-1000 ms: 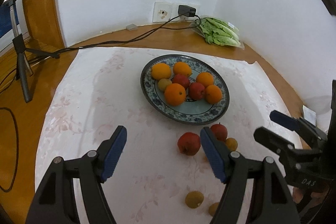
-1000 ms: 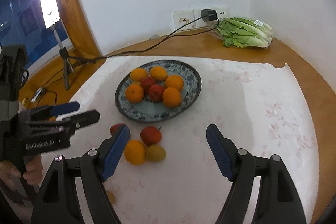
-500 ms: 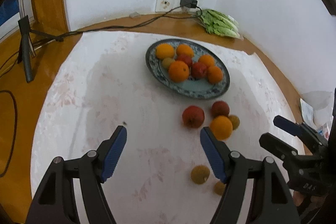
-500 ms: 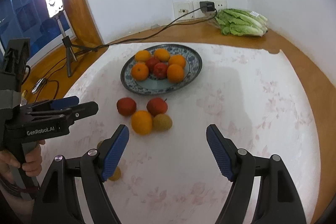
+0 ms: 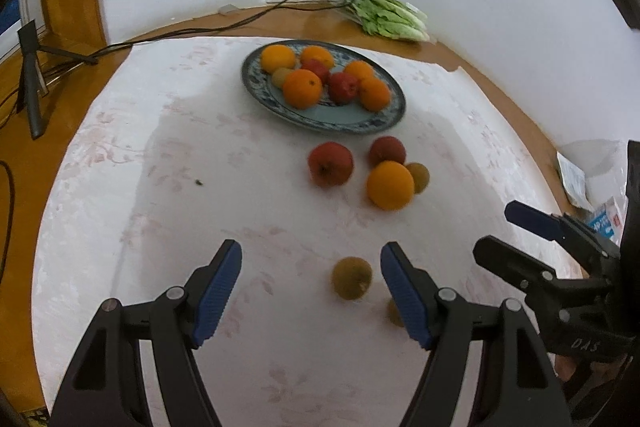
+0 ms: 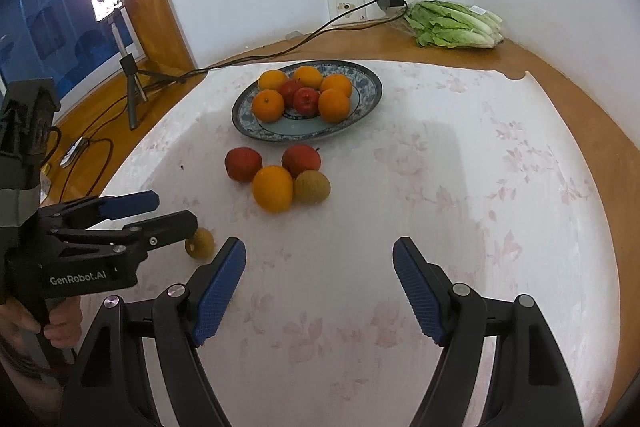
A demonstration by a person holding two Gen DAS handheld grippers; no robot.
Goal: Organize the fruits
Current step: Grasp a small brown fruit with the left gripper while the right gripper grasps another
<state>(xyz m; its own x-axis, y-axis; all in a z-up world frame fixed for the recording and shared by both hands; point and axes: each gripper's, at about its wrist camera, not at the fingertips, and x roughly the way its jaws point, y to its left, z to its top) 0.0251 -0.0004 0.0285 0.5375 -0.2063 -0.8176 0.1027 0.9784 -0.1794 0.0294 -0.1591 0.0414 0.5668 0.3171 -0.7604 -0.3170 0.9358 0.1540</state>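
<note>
A blue-patterned plate (image 5: 390,117) (image 6: 370,87) holds several oranges and red apples. On the cloth in front of it lie two red apples (image 5: 330,163) (image 6: 243,164), an orange (image 5: 389,185) (image 6: 272,188) and a brownish-green fruit (image 5: 418,177) (image 6: 312,186). Nearer, another brownish-green fruit (image 5: 351,277) (image 6: 200,243) lies just inside the right finger of my left gripper (image 5: 311,290), which stands open and is seen from the side in the right wrist view (image 6: 166,211). A third small fruit (image 5: 394,311) is half hidden behind that finger. My right gripper (image 6: 319,289) (image 5: 496,231) is open over bare cloth.
A pale flowered cloth (image 6: 460,187) covers the round wooden table. Bagged lettuce (image 6: 454,25) (image 5: 388,17) lies at the back by wall sockets with a plugged charger and cable (image 6: 280,47). A lamp on a tripod (image 6: 108,7) stands left. Packets (image 5: 600,215) lie at the right edge.
Both grippers have drawn back toward the near side and sunk a little. The loose fruits now show farther ahead, and the brownish-green fruit has come between the left fingers.
</note>
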